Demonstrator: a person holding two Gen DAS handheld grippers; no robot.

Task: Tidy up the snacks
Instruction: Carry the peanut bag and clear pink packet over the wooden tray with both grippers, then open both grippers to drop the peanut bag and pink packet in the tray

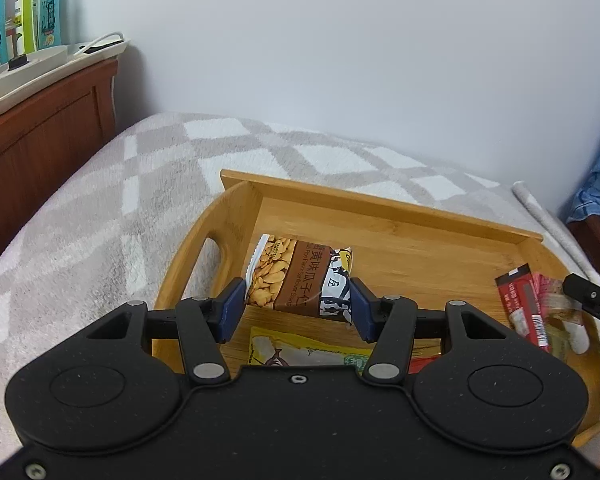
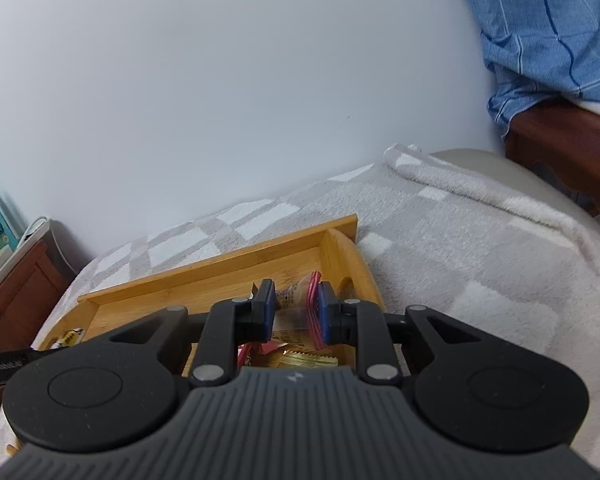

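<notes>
Left gripper clamps the sunflower-seed packet over the bamboo tray, at 9 o'clock. Right gripper pinches a red-striped wrapper at 3 o'clock. Advice: lower each flat, release gently, avoid overlapping the yellow packet.

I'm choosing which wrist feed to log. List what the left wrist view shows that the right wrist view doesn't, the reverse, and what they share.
Left wrist only: the left gripper clamped on a brown sunflower-seed packet, a yellow-edged snack pouch below it, and blue and green bottles standing on a white tray.

Right wrist only: the right gripper pinching a pink-edged clear snack packet, gold wrappers, and a blue plaid cloth.

Both: the bamboo tray on the grey-and-white checked blanket.
</notes>
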